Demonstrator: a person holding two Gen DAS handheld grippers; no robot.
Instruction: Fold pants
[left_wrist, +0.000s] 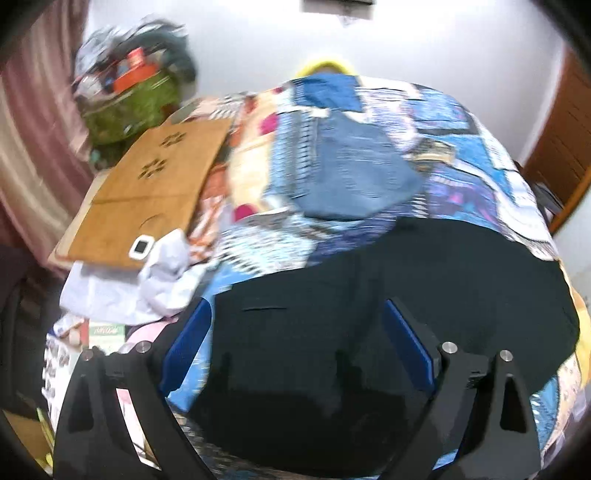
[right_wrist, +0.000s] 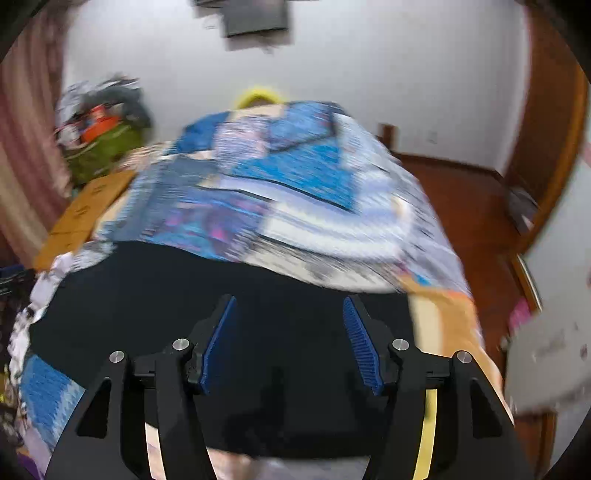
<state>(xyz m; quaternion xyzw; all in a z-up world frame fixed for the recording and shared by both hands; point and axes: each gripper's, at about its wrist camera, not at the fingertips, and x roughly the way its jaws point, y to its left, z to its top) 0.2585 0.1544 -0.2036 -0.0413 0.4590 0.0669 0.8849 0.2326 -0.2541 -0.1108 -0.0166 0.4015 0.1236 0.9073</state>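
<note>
Both wrist views look steeply down and forward along their own fingers, close above the black folded pants (left_wrist: 388, 314) (right_wrist: 184, 295). Beyond each gripper's tips lies the same blue patterned bedspread (left_wrist: 461, 122) (right_wrist: 295, 173), with the brown wooden board (left_wrist: 155, 184) (right_wrist: 85, 214) to the left.

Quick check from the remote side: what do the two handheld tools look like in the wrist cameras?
Both match. The left tool and the right tool have matte black angular finger frames with triangular cut-outs and round silver pivot pins. Each finger carries a blue pad, visibly ribbed on the right tool. No cables, markings or sleeves show.
</note>
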